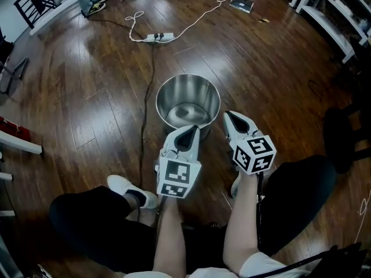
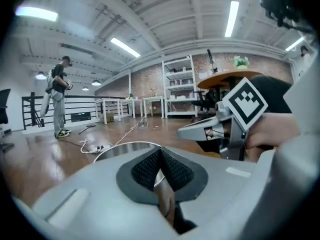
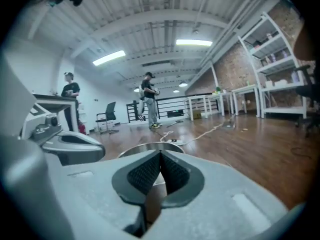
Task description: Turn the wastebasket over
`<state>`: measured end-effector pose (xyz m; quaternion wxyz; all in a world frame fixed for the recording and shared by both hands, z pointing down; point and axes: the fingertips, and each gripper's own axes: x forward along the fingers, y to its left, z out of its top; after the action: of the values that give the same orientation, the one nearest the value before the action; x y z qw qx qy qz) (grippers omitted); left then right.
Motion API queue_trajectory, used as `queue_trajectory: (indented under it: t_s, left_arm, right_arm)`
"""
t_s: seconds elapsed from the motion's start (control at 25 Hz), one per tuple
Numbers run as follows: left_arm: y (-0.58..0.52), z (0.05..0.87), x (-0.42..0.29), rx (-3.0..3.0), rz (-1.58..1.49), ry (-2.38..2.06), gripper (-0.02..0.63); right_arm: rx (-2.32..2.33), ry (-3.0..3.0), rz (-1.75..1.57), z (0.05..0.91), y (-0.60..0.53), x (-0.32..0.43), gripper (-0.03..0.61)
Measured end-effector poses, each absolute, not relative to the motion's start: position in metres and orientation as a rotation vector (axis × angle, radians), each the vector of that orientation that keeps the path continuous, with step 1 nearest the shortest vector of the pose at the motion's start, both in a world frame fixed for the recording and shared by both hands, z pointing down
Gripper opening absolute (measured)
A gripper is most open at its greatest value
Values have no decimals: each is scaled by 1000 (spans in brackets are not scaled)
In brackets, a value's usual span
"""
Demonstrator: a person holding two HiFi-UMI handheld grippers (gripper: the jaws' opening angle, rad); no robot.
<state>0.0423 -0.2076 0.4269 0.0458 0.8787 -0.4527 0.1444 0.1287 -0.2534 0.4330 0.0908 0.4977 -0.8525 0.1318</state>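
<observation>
Your left gripper (image 1: pixel 191 133) and right gripper (image 1: pixel 232 119) were both closed tight with nothing between the jaws. You held them side by side just over the near rim of the steel wastebasket (image 1: pixel 188 97), with no contact that I could see. The wastebasket stood mouth up and empty on the wood floor (image 1: pixel 87 97), just ahead of your feet. My read: no grip was on it yet, so next you'd have to open a jaw, pinch the rim and tip it over.

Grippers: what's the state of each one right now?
Left gripper: closed, holding nothing.
Right gripper: closed, holding nothing.
</observation>
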Motion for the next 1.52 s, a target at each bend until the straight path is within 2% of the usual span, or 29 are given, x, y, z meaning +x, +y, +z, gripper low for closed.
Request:
queue_trajectory:
  t_s: [0.16, 0.32, 0.64, 1.2, 1.52]
  left_arm:
    - [-169, 383, 18, 2675, 249, -1469, 17]
    - [-124, 361, -1, 2678, 224, -1535, 17]
    - [-29, 333, -15, 2721, 134, -1530, 17]
    - [122, 311, -21, 2841, 86, -1399, 17]
    - [193, 299, -49, 2913, 58, -1313, 17]
  right_arm:
    - [1264, -2649, 245, 401, -195, 81, -15]
    - [1204, -2711, 164, 371, -139, 56, -15]
    - [1372, -2759, 127, 330, -32, 53, -14]
    - [1697, -2614, 152, 314, 148, 75, -11]
    - [1773, -2588, 104, 298, 224, 39, -11]
